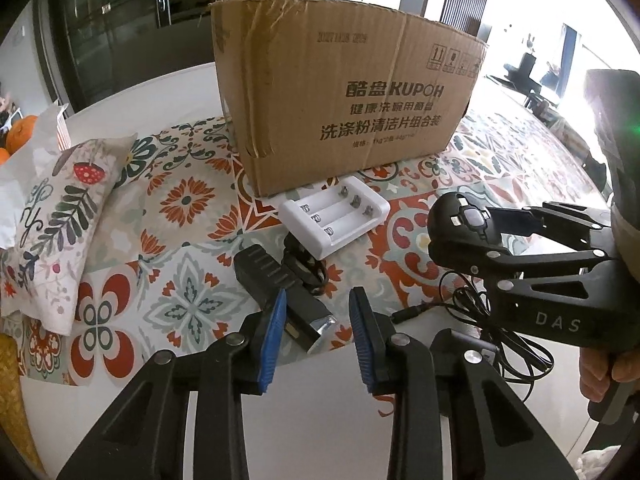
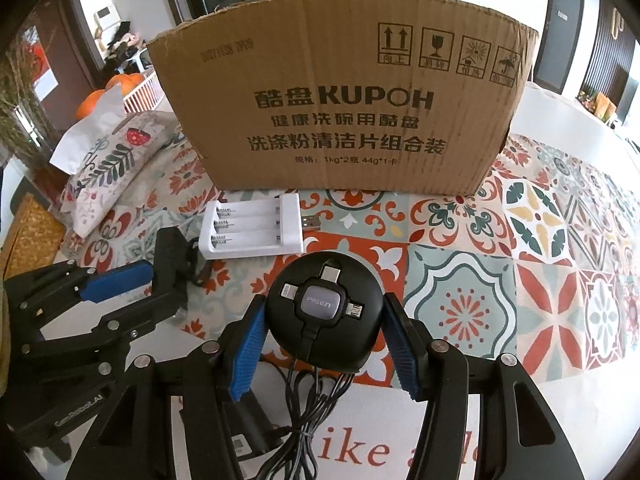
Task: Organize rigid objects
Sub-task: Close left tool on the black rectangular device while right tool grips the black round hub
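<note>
A brown cardboard box (image 1: pixel 344 92) stands on the patterned tablecloth; it also shows in the right wrist view (image 2: pixel 344 112). A white battery charger (image 1: pixel 334 216) (image 2: pixel 252 226) lies in front of it. My right gripper (image 2: pixel 324 320) is shut on a round black PISEN cable hub (image 2: pixel 324 308), held above the table; the hub also shows in the left wrist view (image 1: pixel 464 220). My left gripper (image 1: pixel 318 316) is open, its blue pads either side of a black flashlight (image 1: pixel 288 300) lying on the cloth.
A floral cushion (image 1: pixel 60 216) and white tissue lie at the left, with oranges (image 2: pixel 120 88) behind. The hub's black cables (image 2: pixel 312 412) hang down over the table. A woven mat (image 2: pixel 28 236) sits at the left edge.
</note>
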A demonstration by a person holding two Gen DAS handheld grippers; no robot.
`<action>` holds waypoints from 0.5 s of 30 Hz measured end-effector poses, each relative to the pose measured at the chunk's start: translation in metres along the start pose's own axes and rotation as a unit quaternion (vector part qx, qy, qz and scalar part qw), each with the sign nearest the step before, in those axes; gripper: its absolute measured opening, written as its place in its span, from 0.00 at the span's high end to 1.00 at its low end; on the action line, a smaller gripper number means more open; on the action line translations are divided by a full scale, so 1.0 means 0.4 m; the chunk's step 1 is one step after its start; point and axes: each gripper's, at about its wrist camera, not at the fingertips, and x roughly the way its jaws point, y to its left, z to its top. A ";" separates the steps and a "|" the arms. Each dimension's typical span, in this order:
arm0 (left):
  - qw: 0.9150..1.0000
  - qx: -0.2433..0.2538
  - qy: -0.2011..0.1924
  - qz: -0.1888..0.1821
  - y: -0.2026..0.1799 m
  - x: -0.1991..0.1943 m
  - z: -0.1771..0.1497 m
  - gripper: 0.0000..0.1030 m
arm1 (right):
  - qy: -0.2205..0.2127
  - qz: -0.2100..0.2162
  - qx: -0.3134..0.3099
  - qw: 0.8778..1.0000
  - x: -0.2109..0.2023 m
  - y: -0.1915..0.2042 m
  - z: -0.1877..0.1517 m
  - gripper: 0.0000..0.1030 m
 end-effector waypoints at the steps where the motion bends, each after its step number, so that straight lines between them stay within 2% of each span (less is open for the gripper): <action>1: 1.000 -0.002 0.000 0.001 0.002 0.001 0.001 0.68 | -0.001 0.001 0.000 1.000 -0.003 -0.001 -0.001 0.45; 11: 0.998 -0.059 0.007 0.018 0.028 0.024 0.042 0.61 | 0.000 0.016 0.024 1.000 0.013 0.001 0.010 0.45; 15: 0.997 -0.061 0.020 0.036 0.020 0.033 0.049 0.56 | -0.001 0.017 0.036 0.999 0.013 -0.015 0.017 0.45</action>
